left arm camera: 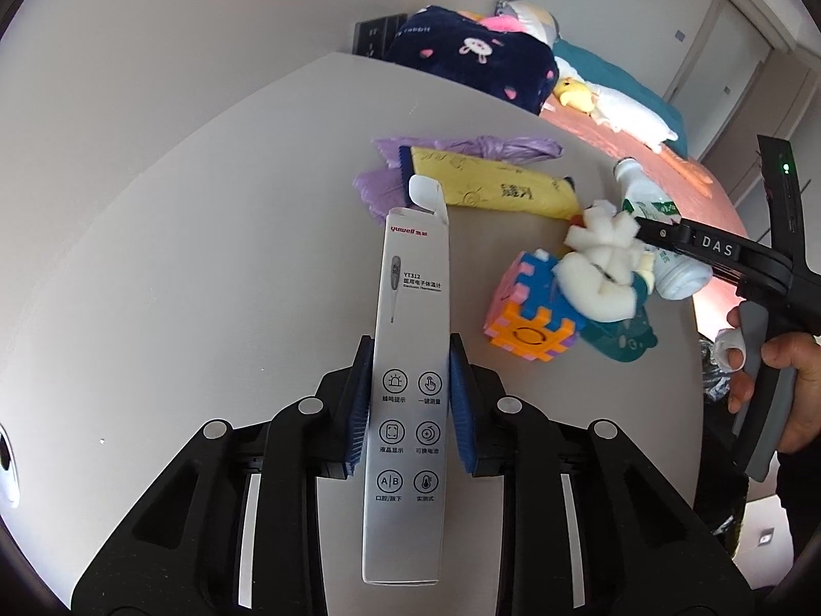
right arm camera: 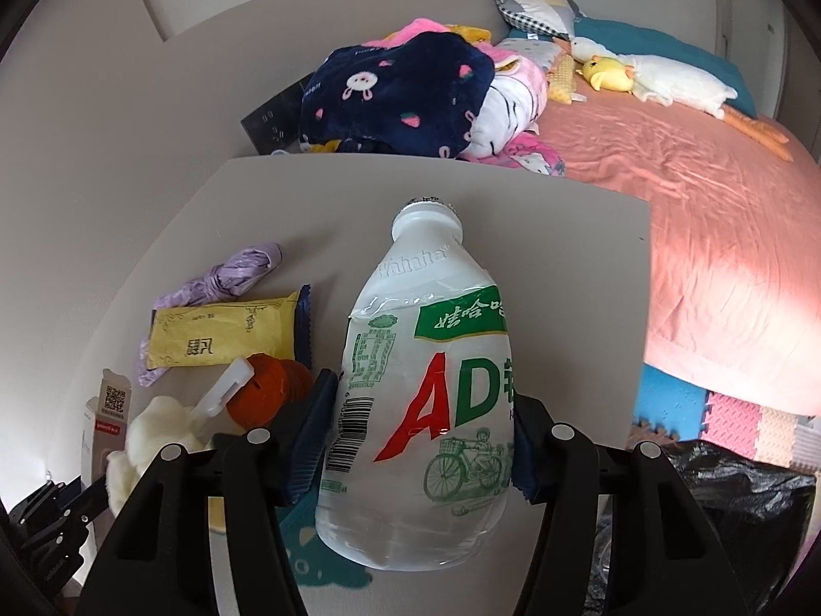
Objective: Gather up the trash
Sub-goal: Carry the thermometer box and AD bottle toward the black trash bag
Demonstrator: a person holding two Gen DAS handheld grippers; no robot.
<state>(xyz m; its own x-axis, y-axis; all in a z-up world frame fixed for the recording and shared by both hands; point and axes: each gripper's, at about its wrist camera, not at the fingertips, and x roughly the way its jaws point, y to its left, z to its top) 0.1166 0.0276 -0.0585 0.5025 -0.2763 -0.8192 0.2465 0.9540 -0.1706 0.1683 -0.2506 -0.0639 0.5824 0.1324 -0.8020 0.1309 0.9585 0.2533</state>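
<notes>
Silver thermometer box [left arm camera: 408, 385] is pinched between the left gripper [left arm camera: 410, 400] fingers, blue pads tight on both long sides, its open flap end sticking out over the grey tabletop [left arm camera: 205, 256]. Right gripper [right arm camera: 418, 431] has its fingers closed around a white Wahaha bottle [right arm camera: 421, 410], cap pointing away toward the bed [right arm camera: 692, 195]. On the tabletop sit a yellow wrapper [left arm camera: 492, 185] lying on a purple bag [left arm camera: 379, 190], plus a foam block cube [left arm camera: 528, 308] and some white foam bits [left arm camera: 600, 267] right beside it.
</notes>
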